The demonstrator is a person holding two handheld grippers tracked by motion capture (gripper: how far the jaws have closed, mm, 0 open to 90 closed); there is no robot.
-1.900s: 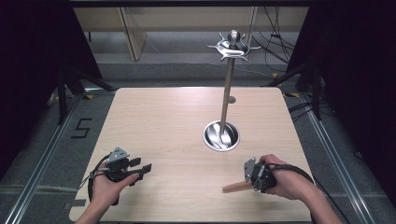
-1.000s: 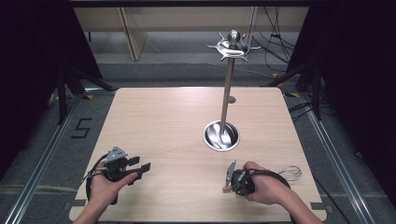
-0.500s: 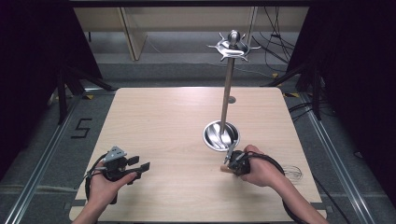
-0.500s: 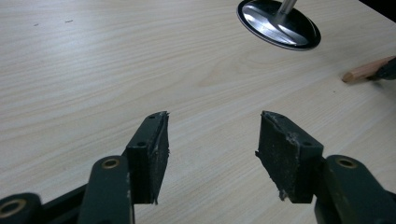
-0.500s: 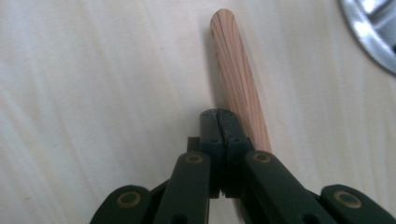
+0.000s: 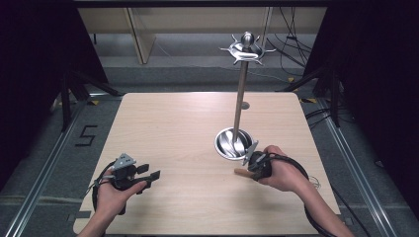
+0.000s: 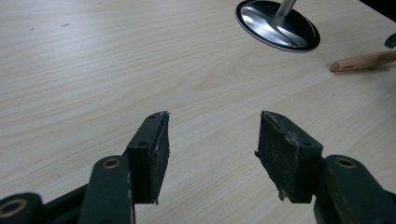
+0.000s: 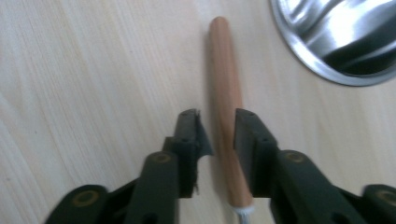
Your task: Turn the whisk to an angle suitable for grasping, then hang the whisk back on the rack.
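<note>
A whisk with a wooden handle [image 8: 224, 93] lies on the table beside the round steel base [image 8: 341, 37] of a tall stand. My right gripper [image 8: 217, 140] straddles the handle. Its jaws have just been opening, with a gap on the left side of the handle, so they are open around it. In the high view the right gripper [image 6: 249, 165] sits at the base's front edge, with the handle [image 6: 240, 172] poking out to the left. My left gripper [image 6: 150, 174] rests open at the front left, with nothing between its fingers [image 7: 149, 154].
The stand's pole [image 6: 240, 94] rises from the base [image 6: 232, 143] to a ring of hooks [image 6: 247, 49] at the top. The wooden table [image 6: 173, 123] has dark floor and cables around it. The left gripper view shows the base [image 7: 278, 25] and handle tip [image 7: 364, 60] far off.
My right hand has carried the whisk from the front right up to the stand's base, and the handle now lies on the table. The left hand has stayed put.
</note>
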